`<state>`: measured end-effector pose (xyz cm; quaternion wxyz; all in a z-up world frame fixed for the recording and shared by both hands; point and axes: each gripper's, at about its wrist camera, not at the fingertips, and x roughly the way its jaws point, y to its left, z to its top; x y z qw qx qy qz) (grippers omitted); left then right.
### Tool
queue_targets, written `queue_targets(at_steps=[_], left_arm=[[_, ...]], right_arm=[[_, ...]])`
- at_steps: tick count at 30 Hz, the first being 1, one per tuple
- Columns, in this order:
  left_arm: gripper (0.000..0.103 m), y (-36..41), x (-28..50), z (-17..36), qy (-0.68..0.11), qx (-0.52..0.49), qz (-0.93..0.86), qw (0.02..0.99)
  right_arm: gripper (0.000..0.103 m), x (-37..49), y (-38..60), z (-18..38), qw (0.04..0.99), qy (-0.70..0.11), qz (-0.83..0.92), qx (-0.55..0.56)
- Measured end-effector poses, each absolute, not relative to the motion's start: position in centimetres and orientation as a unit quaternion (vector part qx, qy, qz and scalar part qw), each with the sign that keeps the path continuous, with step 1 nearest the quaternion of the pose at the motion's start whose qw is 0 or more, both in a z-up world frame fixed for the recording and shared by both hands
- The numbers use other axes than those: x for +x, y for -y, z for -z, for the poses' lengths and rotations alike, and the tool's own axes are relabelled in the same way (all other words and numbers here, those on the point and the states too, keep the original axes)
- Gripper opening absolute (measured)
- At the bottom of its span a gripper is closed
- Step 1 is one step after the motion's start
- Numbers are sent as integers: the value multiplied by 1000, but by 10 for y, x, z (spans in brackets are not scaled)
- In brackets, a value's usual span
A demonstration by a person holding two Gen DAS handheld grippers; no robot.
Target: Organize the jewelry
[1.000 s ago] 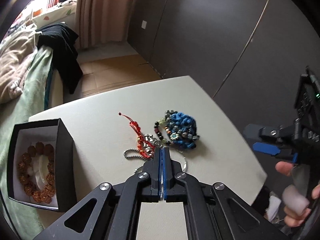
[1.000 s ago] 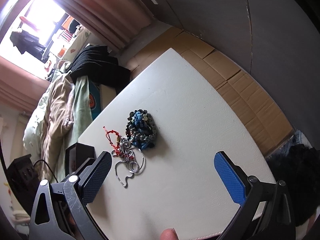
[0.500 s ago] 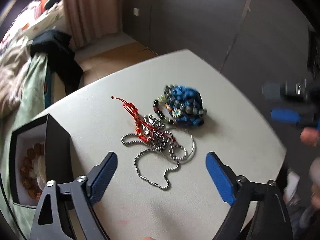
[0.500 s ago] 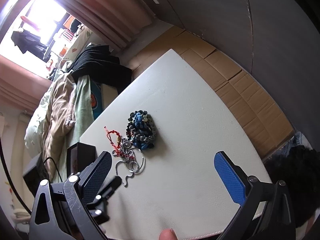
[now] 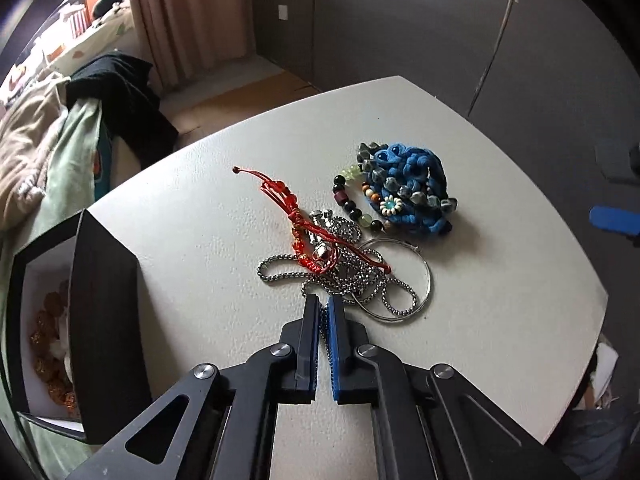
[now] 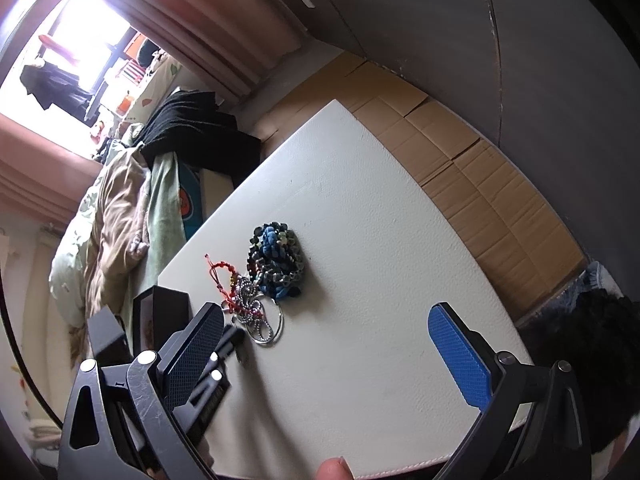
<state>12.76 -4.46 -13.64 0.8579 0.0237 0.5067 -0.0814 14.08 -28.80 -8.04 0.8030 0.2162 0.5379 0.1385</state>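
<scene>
Left claw (image 5: pixel 324 304) pinched on silver chain (image 5: pixel 360 280).

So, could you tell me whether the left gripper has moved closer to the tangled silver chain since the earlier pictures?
Yes. The left gripper has come down toward the silver chain on the white table, jaws just closed.

The black box (image 5: pixel 104 320) wall hides part of the brown bead bracelet (image 5: pixel 50 344); the left gripper (image 5: pixel 324 308) covers the silver chain (image 5: pixel 340 280) loop's near end.
</scene>
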Motion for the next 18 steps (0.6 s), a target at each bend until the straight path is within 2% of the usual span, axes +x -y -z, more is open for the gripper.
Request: queue_targets(at_steps=[3, 12, 18], left_arm=[[0, 45, 123, 131, -506, 21, 77, 859], [0, 28, 109, 83, -455, -44, 94, 884], [0, 28, 125, 104, -507, -35, 76, 858]], right_arm=[[103, 141, 287, 82, 802, -540, -139, 213], [103, 140, 286, 83, 802, -543, -139, 207], [103, 139, 282, 84, 801, -546, -142, 201]])
